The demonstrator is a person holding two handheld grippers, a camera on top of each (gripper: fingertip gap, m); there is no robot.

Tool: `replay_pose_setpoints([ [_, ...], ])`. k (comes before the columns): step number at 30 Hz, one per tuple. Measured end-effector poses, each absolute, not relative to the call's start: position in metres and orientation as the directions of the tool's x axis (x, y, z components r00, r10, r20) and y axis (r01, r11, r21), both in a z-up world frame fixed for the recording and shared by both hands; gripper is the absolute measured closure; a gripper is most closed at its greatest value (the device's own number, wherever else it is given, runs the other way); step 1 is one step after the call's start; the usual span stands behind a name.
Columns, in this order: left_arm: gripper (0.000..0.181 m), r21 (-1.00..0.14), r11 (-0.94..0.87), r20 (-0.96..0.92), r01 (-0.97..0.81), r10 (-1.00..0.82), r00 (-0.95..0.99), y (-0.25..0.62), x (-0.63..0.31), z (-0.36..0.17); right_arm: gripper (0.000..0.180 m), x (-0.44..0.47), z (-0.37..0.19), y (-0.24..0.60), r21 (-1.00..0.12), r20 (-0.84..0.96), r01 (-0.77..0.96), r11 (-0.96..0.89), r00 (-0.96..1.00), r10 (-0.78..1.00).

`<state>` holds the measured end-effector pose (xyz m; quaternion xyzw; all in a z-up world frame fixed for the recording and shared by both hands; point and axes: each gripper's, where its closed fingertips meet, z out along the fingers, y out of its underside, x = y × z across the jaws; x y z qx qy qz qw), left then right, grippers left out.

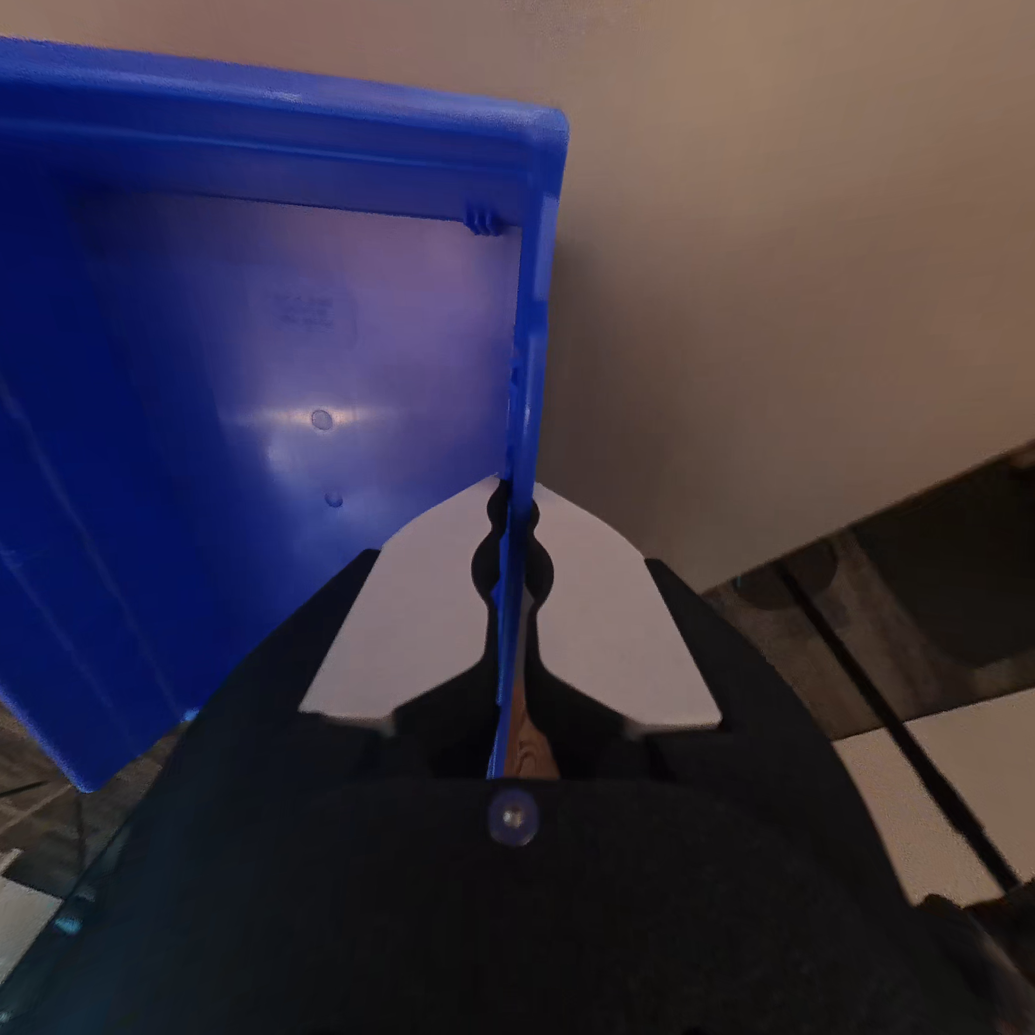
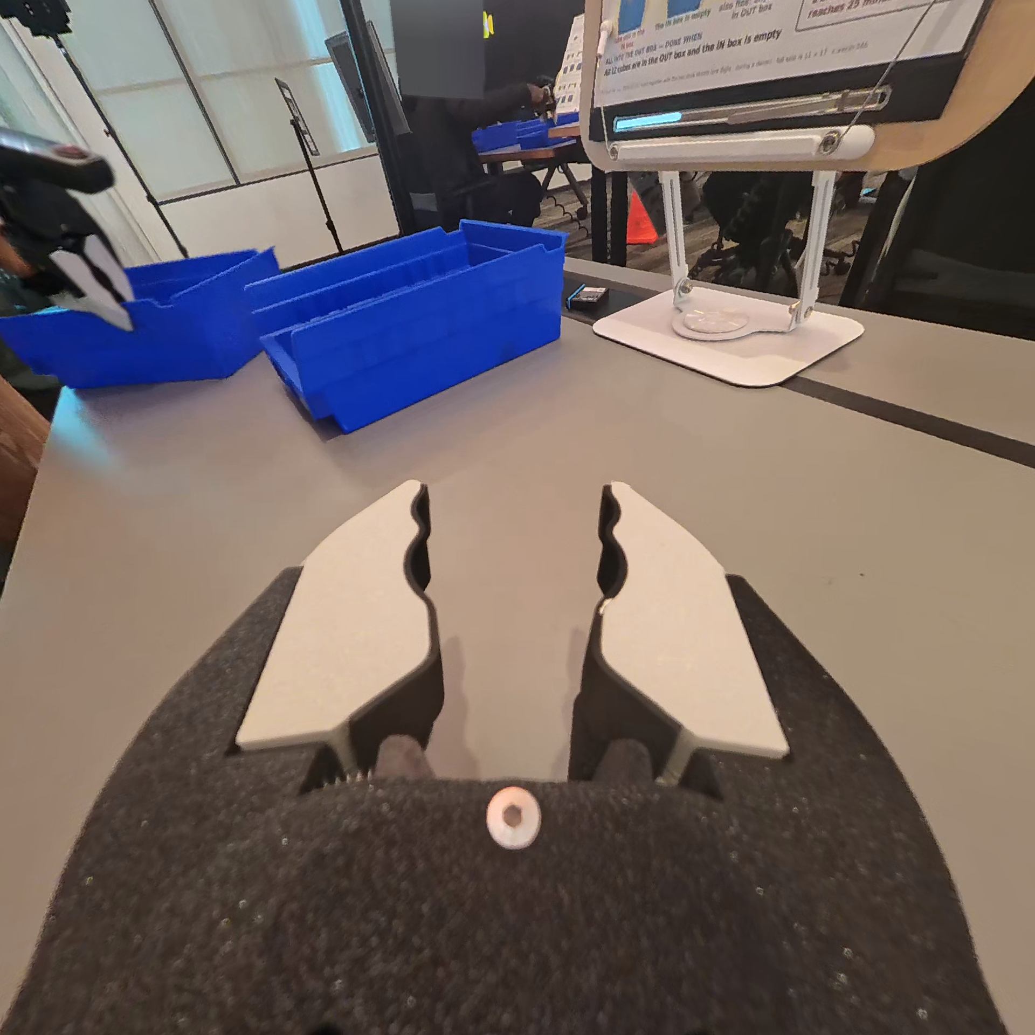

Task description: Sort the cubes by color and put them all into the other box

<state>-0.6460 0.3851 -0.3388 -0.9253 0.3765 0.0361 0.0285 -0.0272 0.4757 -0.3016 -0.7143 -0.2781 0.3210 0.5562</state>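
My left gripper (image 1: 512, 493) is shut on the side wall of a blue box (image 1: 252, 392), with the thin wall clamped between both pads. The inside of this box that shows holds no cubes. In the right wrist view the same gripper (image 2: 106, 302) grips the near wall of the left blue box (image 2: 168, 336) at the table's far left edge. A second blue box (image 2: 425, 319) stands beside it on the grey table (image 2: 728, 504). My right gripper (image 2: 512, 493) is open and empty, low over the bare table. No cubes show in either view.
A white tablet stand (image 2: 728, 336) with a screen stands at the back right. A small black object (image 2: 586, 295) lies next to the second box. A person sits at another table with blue boxes far behind. The table edge runs along the left.
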Motion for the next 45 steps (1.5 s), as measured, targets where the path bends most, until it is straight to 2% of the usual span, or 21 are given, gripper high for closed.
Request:
replay_pose_setpoints([
  [12,0.175,0.082,-0.329,-0.024,-0.941,-0.944,0.328,0.284,-0.578,-0.339,0.123,-0.022,-0.283,0.469,-0.978,-0.178,-0.039,-0.204,0.664,0.726],
  [21,0.176,0.149,-0.054,-0.023,-0.987,-0.998,0.051,0.266,-0.541,-0.338,0.124,-0.02,-0.268,0.452,-0.98,-0.174,-0.048,-0.194,0.679,0.714],
  [25,0.176,0.185,0.013,-0.001,-0.983,-1.0,-0.013,0.255,-0.534,-0.337,0.124,-0.018,-0.265,0.447,-0.978,-0.182,-0.054,-0.2,0.683,0.707],
  [35,0.173,0.194,0.185,0.009,-0.963,-0.982,-0.187,0.241,-0.481,-0.339,0.124,-0.017,-0.255,0.438,-0.98,-0.177,-0.054,-0.193,0.683,0.708],
  [45,0.175,0.133,0.31,-0.046,-0.941,-0.947,-0.318,0.244,-0.357,-0.34,0.124,0.004,-0.24,0.423,-0.983,-0.16,-0.049,-0.178,0.708,0.688],
])
